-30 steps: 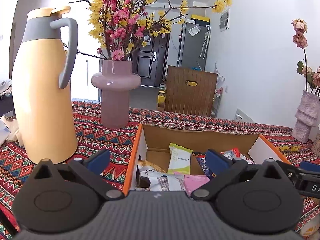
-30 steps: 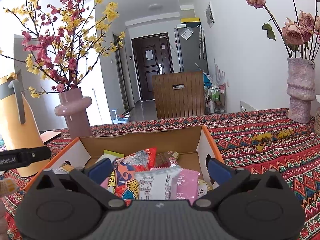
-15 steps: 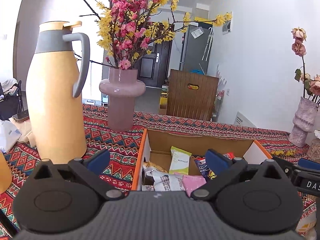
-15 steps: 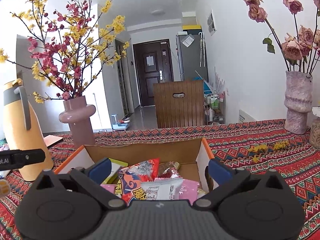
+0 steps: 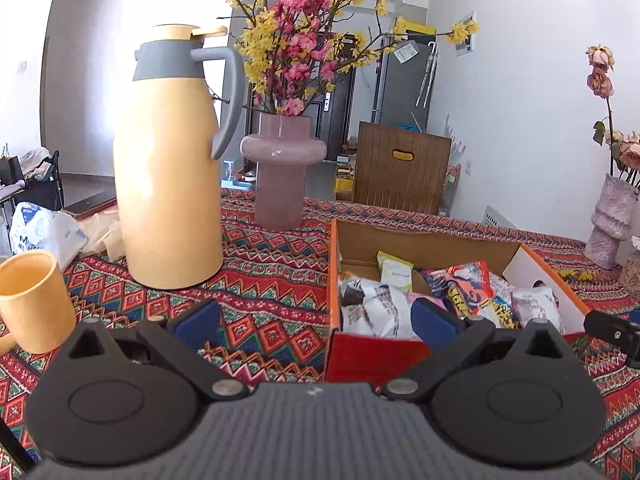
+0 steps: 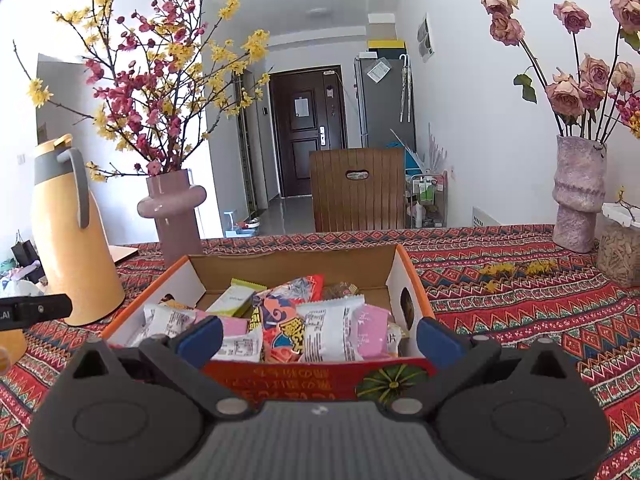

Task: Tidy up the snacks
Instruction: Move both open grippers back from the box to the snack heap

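Both grippers are wide open and hold nothing: the left gripper (image 5: 314, 322) and the right gripper (image 6: 318, 334). Just past them a box (image 6: 308, 376) full of snacks (image 6: 326, 332) sits on the table (image 6: 520, 304). Farther back stands a yellow jug (image 5: 168, 160).

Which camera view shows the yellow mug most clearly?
The left wrist view: the yellow mug stands whole on the patterned cloth, left of the thermos. In the right wrist view only a sliver of it shows at the left edge, under the other gripper.
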